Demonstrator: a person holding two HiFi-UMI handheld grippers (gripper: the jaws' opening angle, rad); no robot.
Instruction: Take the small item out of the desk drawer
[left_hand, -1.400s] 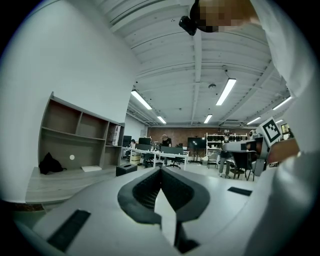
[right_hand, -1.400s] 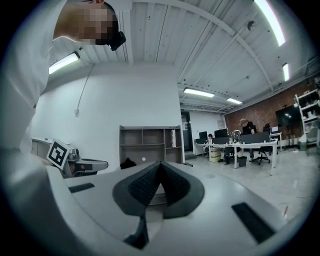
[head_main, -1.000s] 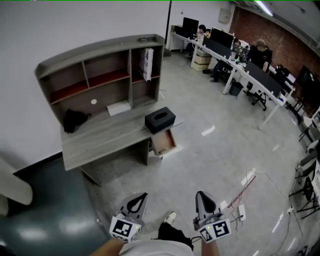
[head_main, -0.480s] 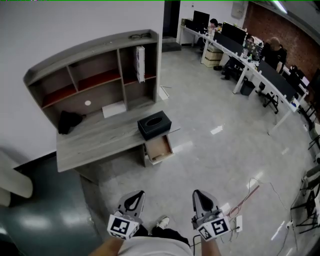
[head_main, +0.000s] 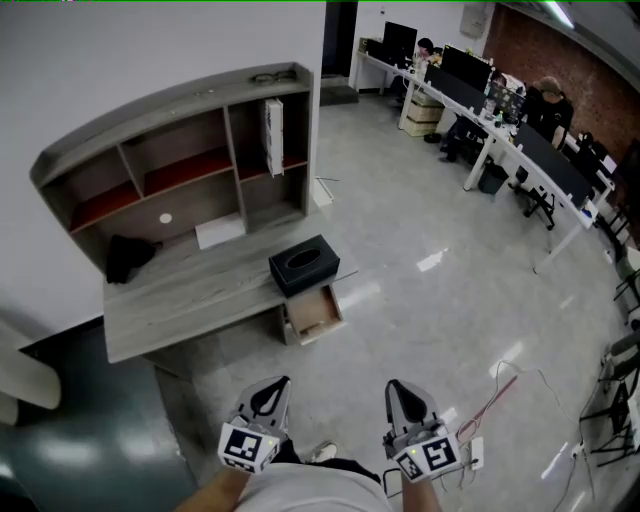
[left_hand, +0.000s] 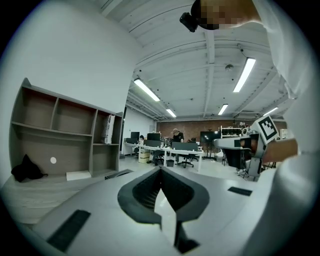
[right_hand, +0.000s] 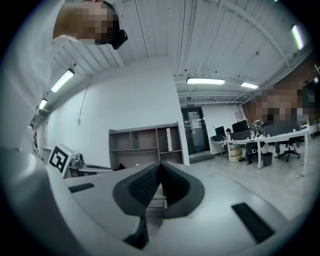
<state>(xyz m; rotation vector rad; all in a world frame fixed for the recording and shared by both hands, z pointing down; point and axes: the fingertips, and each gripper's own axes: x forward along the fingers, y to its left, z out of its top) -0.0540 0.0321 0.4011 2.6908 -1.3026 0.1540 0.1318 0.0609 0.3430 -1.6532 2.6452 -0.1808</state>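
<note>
Grey shiny floor fills this big room. Low down, close to the person, the left gripper has its jaws pressed together with nothing between them. The right gripper is the same, closed and empty. Each carries a cube with black and white squares on it.

Well ahead of them stands the grey desk with shelves on top. Its drawer is pulled out, just under a black box. The small item in it is too tiny to make out from here. A tall white packet stands in the shelves, and its print is too small to read.

Since a second ago the desk has slid a bit left and lower in the head view. Both grippers have stayed shut.
</note>
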